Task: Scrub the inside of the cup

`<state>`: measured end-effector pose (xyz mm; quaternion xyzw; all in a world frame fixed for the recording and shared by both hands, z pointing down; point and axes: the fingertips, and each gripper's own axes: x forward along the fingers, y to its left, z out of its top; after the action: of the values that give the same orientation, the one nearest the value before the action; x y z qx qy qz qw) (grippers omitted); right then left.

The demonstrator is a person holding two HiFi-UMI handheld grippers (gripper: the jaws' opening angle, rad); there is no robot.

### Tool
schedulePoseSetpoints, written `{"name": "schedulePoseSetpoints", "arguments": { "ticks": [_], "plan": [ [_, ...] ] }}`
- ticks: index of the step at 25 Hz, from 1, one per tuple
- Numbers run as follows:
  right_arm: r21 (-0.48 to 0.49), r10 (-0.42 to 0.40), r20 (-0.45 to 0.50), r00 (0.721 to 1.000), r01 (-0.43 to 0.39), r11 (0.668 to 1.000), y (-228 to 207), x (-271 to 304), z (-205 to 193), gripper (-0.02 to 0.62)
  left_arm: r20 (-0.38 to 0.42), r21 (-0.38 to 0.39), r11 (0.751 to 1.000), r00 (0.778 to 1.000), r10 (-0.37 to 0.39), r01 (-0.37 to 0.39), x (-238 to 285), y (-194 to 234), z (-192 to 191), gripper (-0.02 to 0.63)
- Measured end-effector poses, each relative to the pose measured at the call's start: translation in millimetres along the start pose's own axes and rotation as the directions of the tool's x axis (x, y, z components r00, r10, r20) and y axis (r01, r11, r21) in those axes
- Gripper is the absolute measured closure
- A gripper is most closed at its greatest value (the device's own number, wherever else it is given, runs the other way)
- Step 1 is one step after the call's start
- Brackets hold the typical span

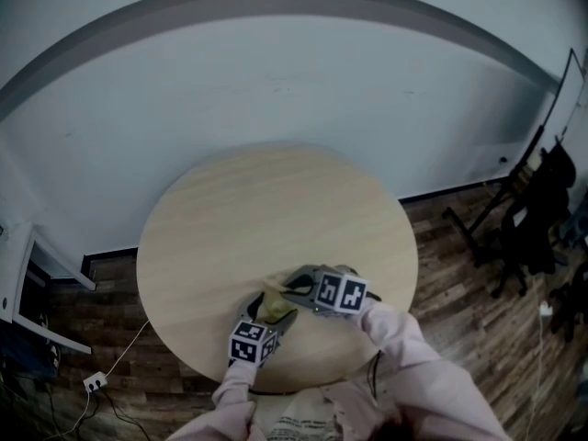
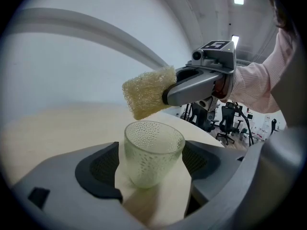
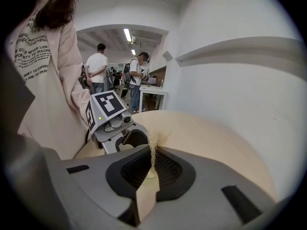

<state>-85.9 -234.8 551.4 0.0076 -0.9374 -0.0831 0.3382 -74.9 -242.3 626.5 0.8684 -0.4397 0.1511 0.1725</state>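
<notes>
Head view: a round pale wooden table (image 1: 276, 209) fills the middle, and both grippers work near its 6 o'clock edge. In the right gripper view the person's light top (image 3: 43, 56), at 10 o'clock, carries black capital lettering, too bent to read with certainty. Each marker cube (image 3: 108, 107) bears black-and-white squares, no words. The left gripper (image 2: 152, 169) has its jaws spread wide. The dimpled clear glass cup (image 2: 153, 152) stands upright on the table between them, with a sliver of table showing beside it on the left. The right gripper (image 3: 152, 162) is clamped on a yellow sponge (image 2: 147, 91), which juts from its tips and hangs just above the cup's rim at 12 o'clock.
</notes>
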Motion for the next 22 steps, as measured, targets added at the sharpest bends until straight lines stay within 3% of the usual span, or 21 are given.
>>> {"name": "schedulePoseSetpoints", "arguments": {
  "ticks": [10,22],
  "plan": [
    [-0.147,0.044,-0.127,0.991,-0.062,0.987,6.6,13.6,-10.6,0.568,0.023,-0.006,1.0,0.999,-0.024,0.024,5.4,-0.9,0.0,0.235],
    [-0.238,0.084,-0.25,0.965,-0.145,0.96,7.9,21.8,-29.3,0.568,0.036,-0.004,1.0,0.999,-0.024,0.024,7.8,0.5,2.2,0.236]
  ]
}}
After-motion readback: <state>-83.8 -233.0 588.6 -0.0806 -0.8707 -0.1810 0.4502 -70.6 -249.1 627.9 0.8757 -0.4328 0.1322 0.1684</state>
